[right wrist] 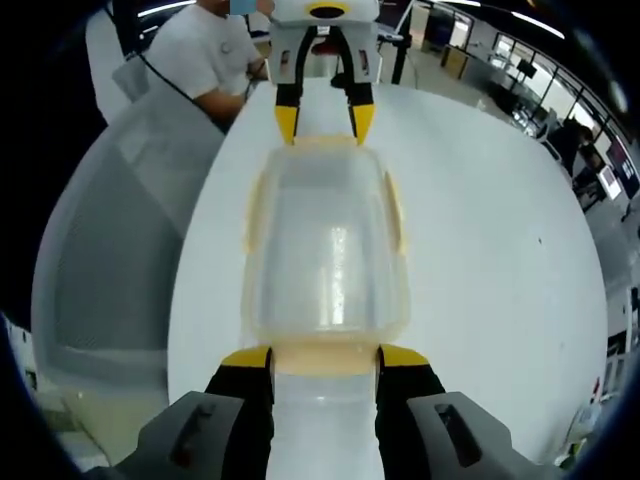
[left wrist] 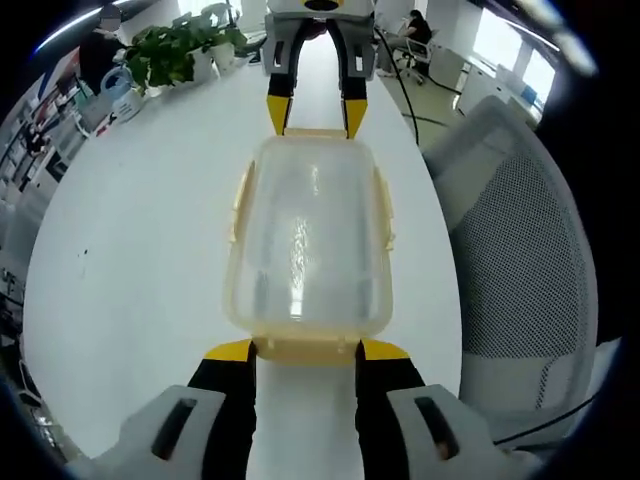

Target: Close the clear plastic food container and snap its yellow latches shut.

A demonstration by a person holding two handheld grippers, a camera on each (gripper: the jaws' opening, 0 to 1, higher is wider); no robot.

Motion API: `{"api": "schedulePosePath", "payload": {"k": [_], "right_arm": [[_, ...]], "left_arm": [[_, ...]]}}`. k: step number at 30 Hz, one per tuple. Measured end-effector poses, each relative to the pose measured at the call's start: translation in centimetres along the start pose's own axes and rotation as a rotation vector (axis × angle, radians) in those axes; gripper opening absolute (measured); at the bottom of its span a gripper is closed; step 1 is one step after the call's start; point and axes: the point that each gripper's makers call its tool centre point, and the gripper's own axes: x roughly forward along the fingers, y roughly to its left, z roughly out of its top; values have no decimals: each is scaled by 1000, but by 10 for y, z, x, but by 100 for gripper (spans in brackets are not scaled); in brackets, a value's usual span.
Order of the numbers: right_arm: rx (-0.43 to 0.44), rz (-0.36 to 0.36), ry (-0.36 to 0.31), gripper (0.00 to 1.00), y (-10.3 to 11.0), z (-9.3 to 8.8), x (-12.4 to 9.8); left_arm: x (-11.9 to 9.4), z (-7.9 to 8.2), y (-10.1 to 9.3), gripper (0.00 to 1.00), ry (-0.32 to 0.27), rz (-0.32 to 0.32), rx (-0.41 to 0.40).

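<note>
white table (left wrist: 130,260), mesh chair (left wrist: 520,260) beside it, clear container (left wrist: 308,240) lid on at table middle, yellow latches (left wrist: 306,349) at its ends and sides, left gripper (left wrist: 306,352) and right gripper (right wrist: 325,358) at opposite ends, jaws wide either side of end latches, no readable text

The container (left wrist: 308,240) on the tabletop (left wrist: 140,250) is viewed closely from opposite ends, each gripper facing the other.

Black fingers (left wrist: 232,395) with yellow tips
</note>
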Motion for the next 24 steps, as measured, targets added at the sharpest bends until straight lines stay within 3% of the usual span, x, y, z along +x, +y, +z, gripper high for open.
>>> {"api": "schedulePosePath", "payload": {"k": [24], "right_arm": [[14, 0, 37, 38, 2, -35, -12]], "left_arm": [[20, 32, -4, 37, -1, -21, -4]]}}
